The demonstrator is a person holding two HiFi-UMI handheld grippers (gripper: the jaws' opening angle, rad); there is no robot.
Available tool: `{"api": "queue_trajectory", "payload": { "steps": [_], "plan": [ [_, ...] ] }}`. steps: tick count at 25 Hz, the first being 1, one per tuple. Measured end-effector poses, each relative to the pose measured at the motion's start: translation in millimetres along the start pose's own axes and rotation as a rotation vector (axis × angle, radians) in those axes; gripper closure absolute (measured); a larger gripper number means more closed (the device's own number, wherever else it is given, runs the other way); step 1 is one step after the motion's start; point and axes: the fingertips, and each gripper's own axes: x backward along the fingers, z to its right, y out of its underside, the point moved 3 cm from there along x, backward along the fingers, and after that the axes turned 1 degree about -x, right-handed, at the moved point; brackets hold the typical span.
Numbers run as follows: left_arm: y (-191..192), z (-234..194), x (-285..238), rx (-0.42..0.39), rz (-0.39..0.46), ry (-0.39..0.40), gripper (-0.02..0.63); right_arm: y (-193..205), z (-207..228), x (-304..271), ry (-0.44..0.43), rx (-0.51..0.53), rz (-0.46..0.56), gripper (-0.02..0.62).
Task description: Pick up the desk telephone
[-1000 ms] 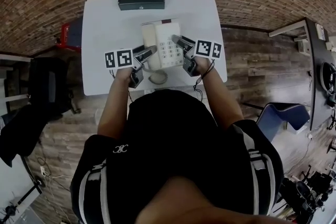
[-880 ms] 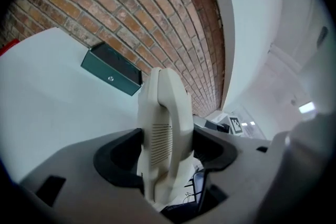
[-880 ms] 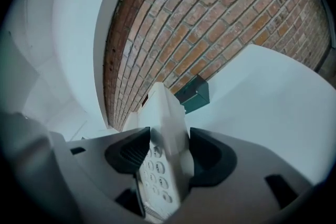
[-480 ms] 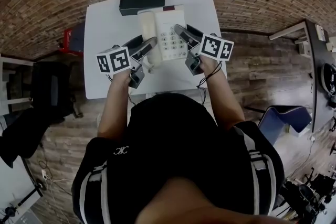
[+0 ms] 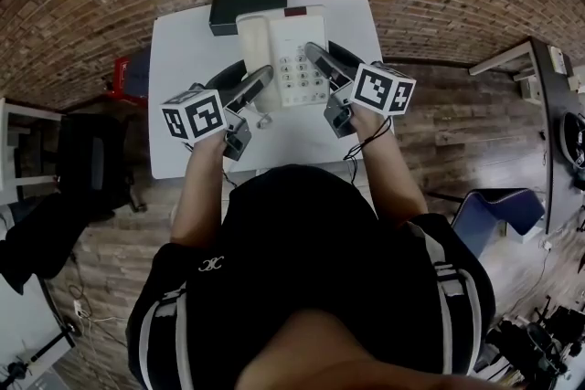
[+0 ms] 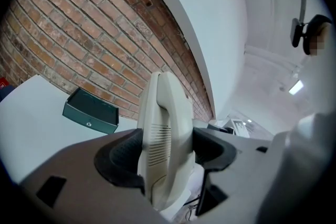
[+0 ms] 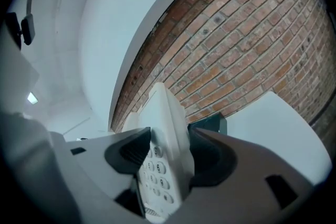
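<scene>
The cream desk telephone [image 5: 285, 57] hangs lifted above the white table [image 5: 178, 105], held from both sides. My left gripper [image 5: 259, 83] is shut on its handset side; in the left gripper view the handset edge [image 6: 164, 134] stands clamped between the dark pads. My right gripper [image 5: 317, 59] is shut on the keypad side, and the right gripper view shows the number keys [image 7: 156, 170] between its jaws. A curled cord [image 5: 265, 118] dangles below the phone.
A dark green box [image 5: 245, 6] lies at the table's far edge, partly behind the phone, also in the left gripper view as the dark green box [image 6: 90, 110]. A brick floor surrounds the table. A red item [image 5: 119, 68] sits left of the table.
Both grippers have risen with the telephone, which came off the table and now covers part of the dark green box. The cord lifted with it.
</scene>
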Motion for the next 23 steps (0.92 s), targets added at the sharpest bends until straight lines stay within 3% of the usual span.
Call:
{"api": "queue_trajectory", "payload": {
  "steps": [8, 23],
  "plan": [
    [15.7, -4.2, 0.1, 0.015, -0.037, -0.024, 0.302, 12.9, 4.6, 1.3, 0.002, -0.009, -0.025, 0.382],
    [7.1, -5.0, -3.7, 0.014, -0.038, -0.041, 0.307, 5.9, 7.4, -3.4, -0.006, -0.024, -0.029, 0.382]
  ]
}}
